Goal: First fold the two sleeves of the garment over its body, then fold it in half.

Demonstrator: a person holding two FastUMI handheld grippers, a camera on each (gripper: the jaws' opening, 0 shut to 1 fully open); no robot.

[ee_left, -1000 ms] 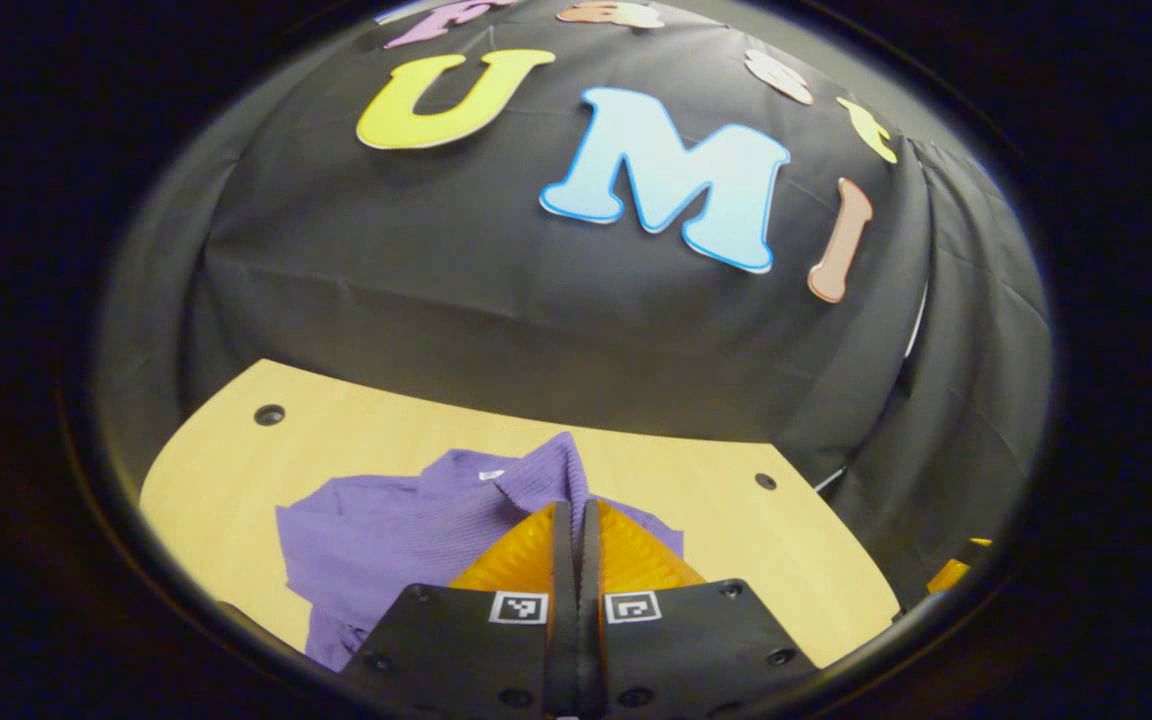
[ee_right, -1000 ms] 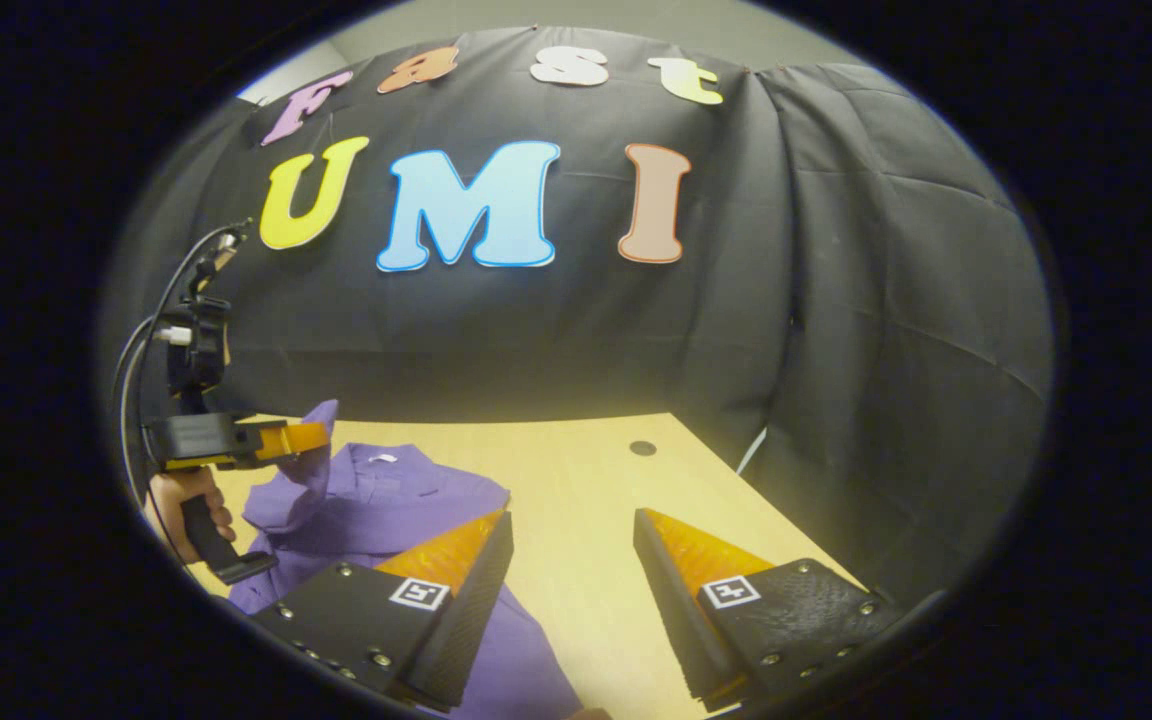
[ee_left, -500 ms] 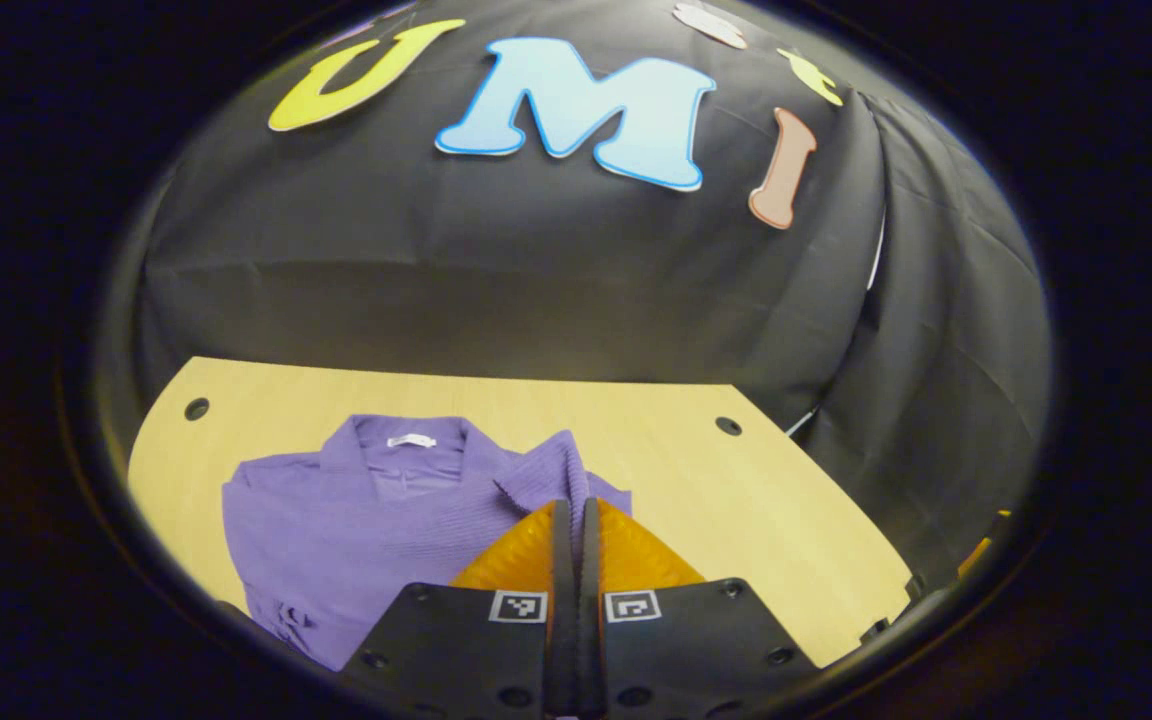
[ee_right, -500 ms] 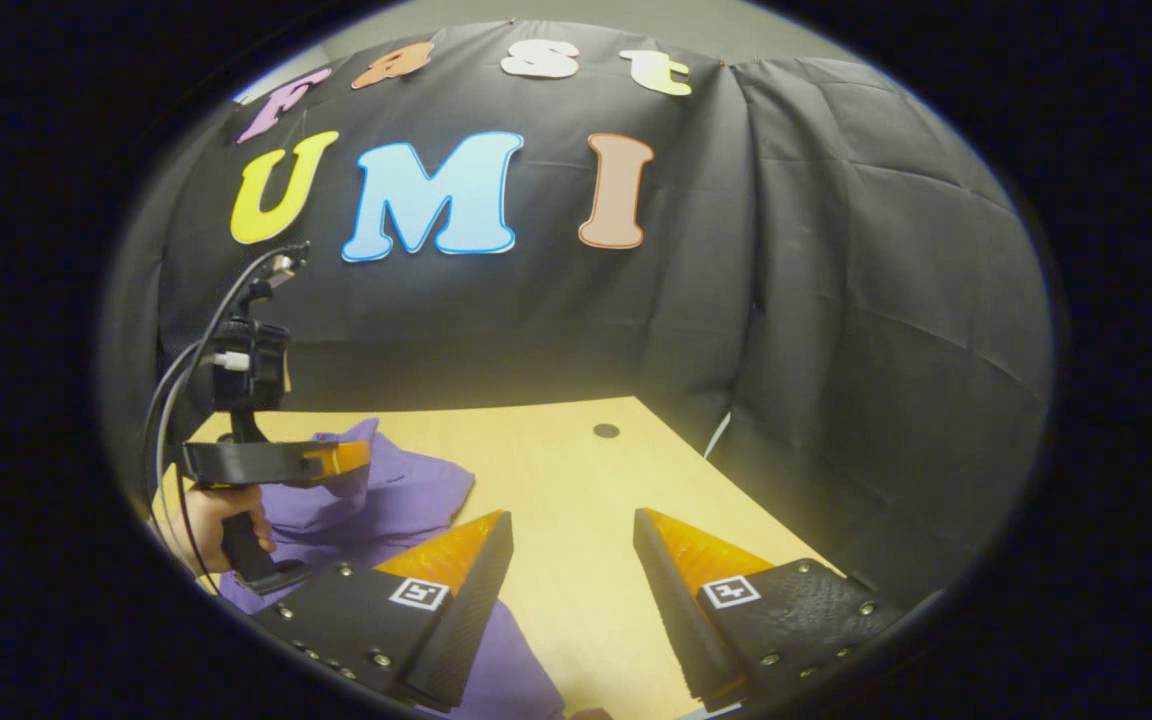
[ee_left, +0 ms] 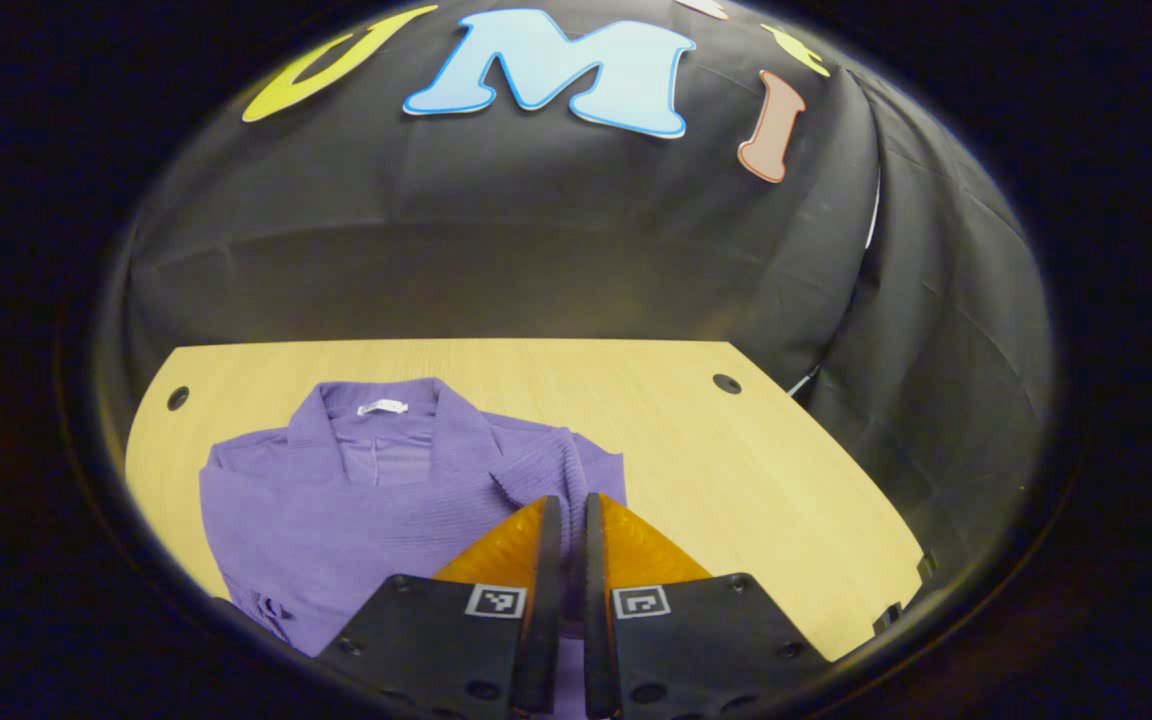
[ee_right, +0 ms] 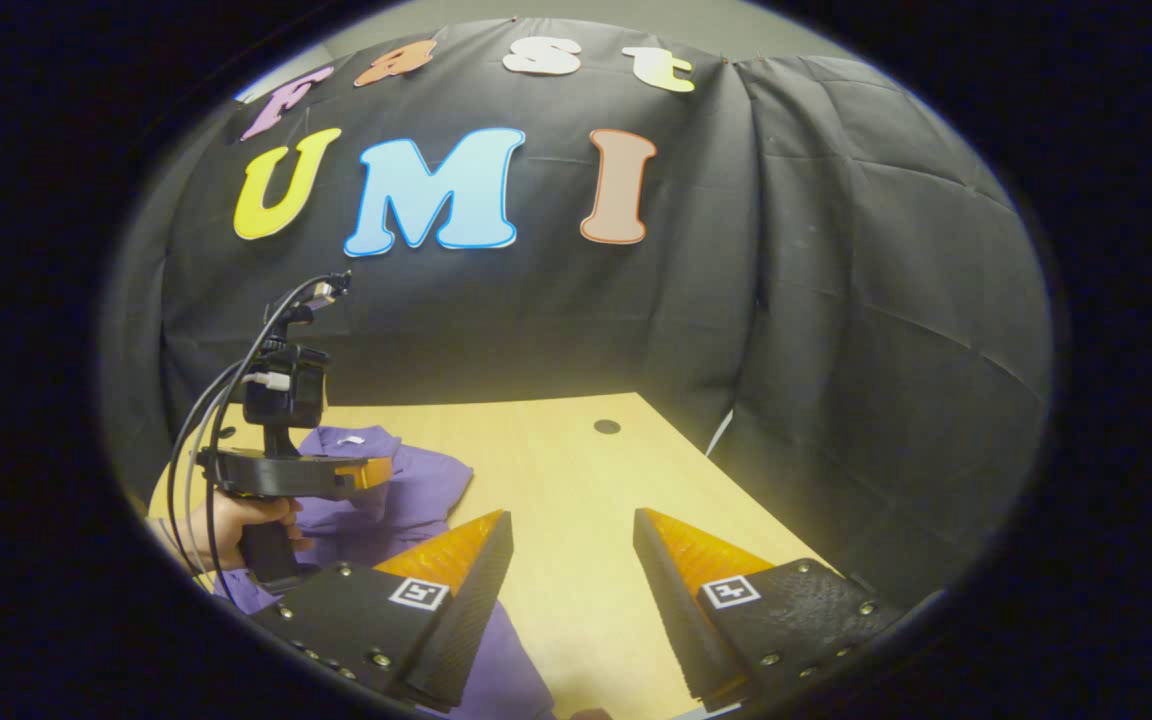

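Observation:
A purple knit garment (ee_left: pixel 356 500) lies collar-up on the wooden table (ee_left: pixel 736 470), toward its left side. My left gripper (ee_left: pixel 566 505) is low over the garment's right half. Its jaws stand a narrow slit apart, with the ribbed sleeve (ee_left: pixel 546 465) pinched between them and the cuff draped onto the body. In the right gripper view the left gripper (ee_right: pixel 381 472) hovers just above the garment (ee_right: pixel 416 485), held by a hand (ee_right: pixel 236 520). My right gripper (ee_right: pixel 571 520) is open over bare table to the garment's right, holding nothing.
Round holes mark the table near its far corners (ee_left: pixel 726 383) (ee_left: pixel 177 398). The table's right edge (ee_right: pixel 736 500) runs close to the black cloth wall. Cables (ee_right: pixel 226 400) rise from the left gripper's camera mount.
My left gripper carried the sleeve down and across onto the garment's body, and its jaws have parted slightly. The right gripper stayed open and barely shifted.

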